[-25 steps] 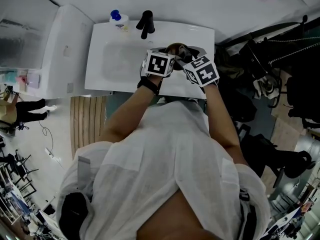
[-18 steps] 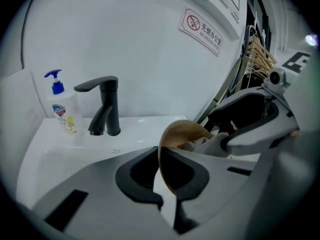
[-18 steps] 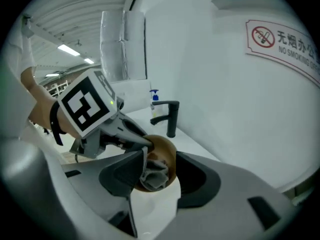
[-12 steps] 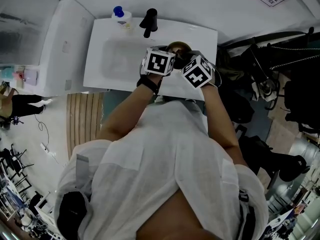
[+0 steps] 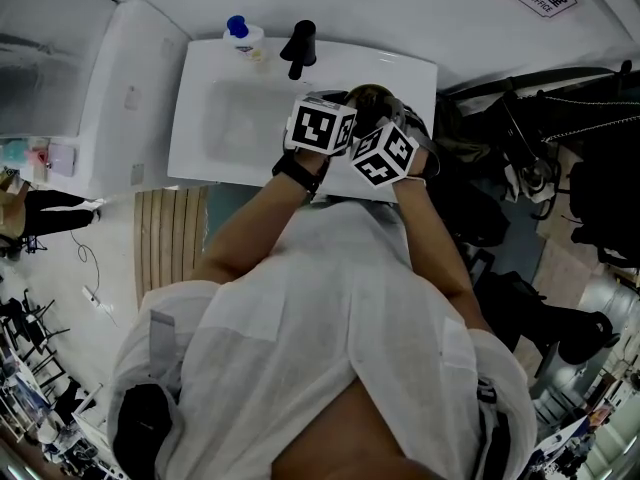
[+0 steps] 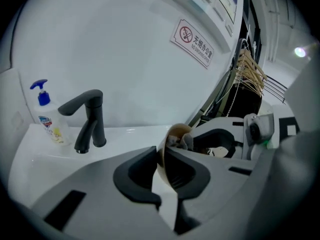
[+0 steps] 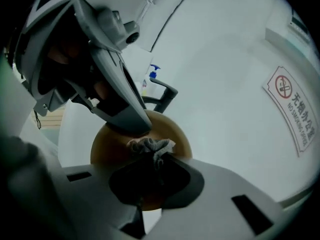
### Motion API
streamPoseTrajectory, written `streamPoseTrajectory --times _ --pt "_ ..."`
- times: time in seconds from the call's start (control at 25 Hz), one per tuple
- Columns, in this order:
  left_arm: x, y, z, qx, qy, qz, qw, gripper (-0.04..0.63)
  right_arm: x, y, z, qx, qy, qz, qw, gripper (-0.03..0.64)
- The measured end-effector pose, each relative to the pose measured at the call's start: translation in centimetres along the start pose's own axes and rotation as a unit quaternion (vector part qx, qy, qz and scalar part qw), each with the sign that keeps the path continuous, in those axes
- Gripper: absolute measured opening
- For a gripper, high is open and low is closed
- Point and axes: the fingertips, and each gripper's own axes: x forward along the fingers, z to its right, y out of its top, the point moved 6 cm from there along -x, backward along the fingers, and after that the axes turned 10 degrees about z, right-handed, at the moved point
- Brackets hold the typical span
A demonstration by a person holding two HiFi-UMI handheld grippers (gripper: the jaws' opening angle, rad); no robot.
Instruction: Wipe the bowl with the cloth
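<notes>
A brown bowl (image 5: 368,95) is held on edge over the right end of the white sink counter (image 5: 400,73). My left gripper (image 5: 338,108) pinches its rim (image 6: 163,153) between the two jaws, which are opening slightly while the pads still press on it. In the right gripper view the bowl's inside (image 7: 112,144) faces me. My right gripper (image 7: 150,168) is shut on a bunched grey cloth (image 7: 151,146), whose tuft rests against the inside of the bowl. The left gripper view shows the cloth (image 6: 181,140) inside the bowl, with the right gripper (image 6: 225,140) behind it.
A black tap (image 6: 87,120) and a blue-capped soap bottle (image 6: 47,115) stand at the back of the basin (image 5: 235,118). A no-smoking sign (image 6: 196,43) hangs on the wall. Dark bags and racks (image 5: 540,148) crowd the right; a white cabinet (image 5: 130,88) stands left.
The right gripper's marker cube has swung closer to the left one and turned. Both grippers stay over the counter's right end with the bowl.
</notes>
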Motion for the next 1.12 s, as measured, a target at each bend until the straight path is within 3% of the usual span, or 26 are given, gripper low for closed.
streamPoseTrajectory --times 0.16,0.36,0.52,0.64,0.8,0.96,1.12 --pt "0.0 0.0 0.2 0.003 0.001 -0.004 1.0000 0.040 0.1 0.8 -0.9 -0.033 0.038 0.005 0.999 0.041" --pt "0.0 0.4 -0.2 0.013 0.016 0.004 0.9998 0.040 -0.1 1.6 -2.1 -0.009 0.131 0.010 0.991 0.040" --pt "0.1 0.6 -0.8 0.021 0.026 0.005 0.9994 0.038 -0.3 1.3 -2.8 -0.007 0.168 -0.010 0.986 0.040" --pt "0.1 0.3 -1.1 0.019 0.025 -0.001 0.9995 0.031 -0.4 0.6 -2.3 -0.016 0.160 -0.035 0.986 0.040" --pt "0.0 0.2 -0.7 0.023 0.018 -0.003 0.9996 0.031 -0.1 0.0 -1.1 -0.025 0.108 -0.059 0.992 0.038" --pt "-0.3 0.3 -0.3 0.025 0.004 -0.004 0.9997 0.032 -0.5 0.0 -0.1 0.008 0.069 -0.020 0.997 0.038" --pt "-0.5 0.3 0.3 0.025 -0.005 -0.009 0.9996 0.034 -1.0 -0.2 0.1 0.021 0.069 0.001 0.997 0.038"
